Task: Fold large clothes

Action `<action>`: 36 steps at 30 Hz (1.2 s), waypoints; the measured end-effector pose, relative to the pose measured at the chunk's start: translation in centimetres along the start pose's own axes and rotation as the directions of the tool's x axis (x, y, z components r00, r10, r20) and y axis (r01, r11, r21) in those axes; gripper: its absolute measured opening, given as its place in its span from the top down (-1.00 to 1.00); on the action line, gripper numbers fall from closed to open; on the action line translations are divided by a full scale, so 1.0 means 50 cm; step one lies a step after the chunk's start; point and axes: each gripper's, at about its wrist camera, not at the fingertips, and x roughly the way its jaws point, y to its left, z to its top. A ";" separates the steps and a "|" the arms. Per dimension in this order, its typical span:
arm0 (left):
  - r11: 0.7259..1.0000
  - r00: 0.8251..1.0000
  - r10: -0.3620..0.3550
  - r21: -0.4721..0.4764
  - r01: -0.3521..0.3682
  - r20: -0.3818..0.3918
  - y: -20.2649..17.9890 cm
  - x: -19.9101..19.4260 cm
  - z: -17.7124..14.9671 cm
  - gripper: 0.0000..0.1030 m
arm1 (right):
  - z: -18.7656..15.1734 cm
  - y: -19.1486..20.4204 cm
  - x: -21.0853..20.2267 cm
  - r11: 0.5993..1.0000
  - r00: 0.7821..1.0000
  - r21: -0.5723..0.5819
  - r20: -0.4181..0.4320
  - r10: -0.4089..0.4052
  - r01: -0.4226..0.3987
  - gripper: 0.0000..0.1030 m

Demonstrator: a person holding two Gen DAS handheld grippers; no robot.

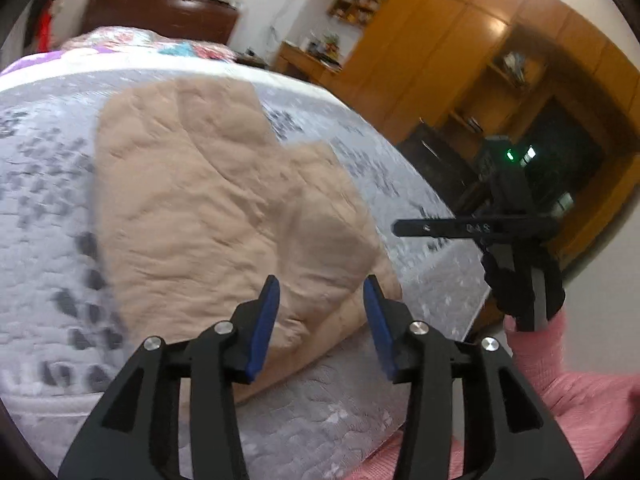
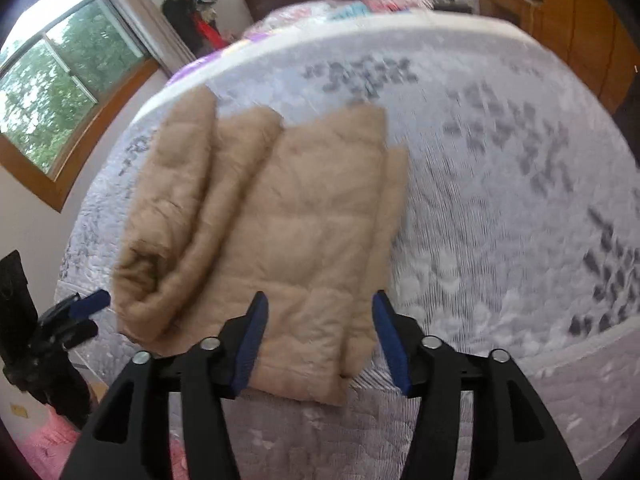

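A: Garment?
B: Tan quilted jacket, folded into a thick bundle, lying on the grey patterned bedspread near the bed's front edge. Rolled part on its window side in the right wrist view, flatter panel on top

A: Left gripper?
B: Left gripper jaws parted a moderate way, blue pads clear, nothing between them. It hangs over the near corner of the jacket, not touching as far as I can tell

A: Right one?
B: Right gripper jaws apart too, somewhat wider, empty. It's above the jacket's near edge; cloth shows in the gap but the pads don't press on it

A: Do they see each other?
B: Yes. In the left wrist view the right unit sits off the bed's corner, held by a hand in a black glove with a pink sleeve. In the right wrist view the left one's blue tip shows at the left edge

A: Blur?
B: Both frames smeared, bedspread pattern especially
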 end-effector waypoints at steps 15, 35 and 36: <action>0.870 0.883 0.456 -0.152 -0.469 -0.112 0.176 0.035 0.102 0.18 | 0.158 0.147 0.117 0.987 0.972 0.006 -0.175 0.157 -0.159 -0.54; 0.886 0.906 0.420 -0.192 -0.421 -0.048 0.187 -0.006 0.104 0.18 | 0.144 0.210 0.095 0.972 0.977 -0.144 -0.130 0.169 -0.187 0.53; 0.890 0.908 0.417 -0.184 -0.417 -0.040 0.179 -0.008 0.108 0.18 | 0.144 0.209 0.081 0.971 0.978 -0.148 -0.119 0.171 -0.188 0.53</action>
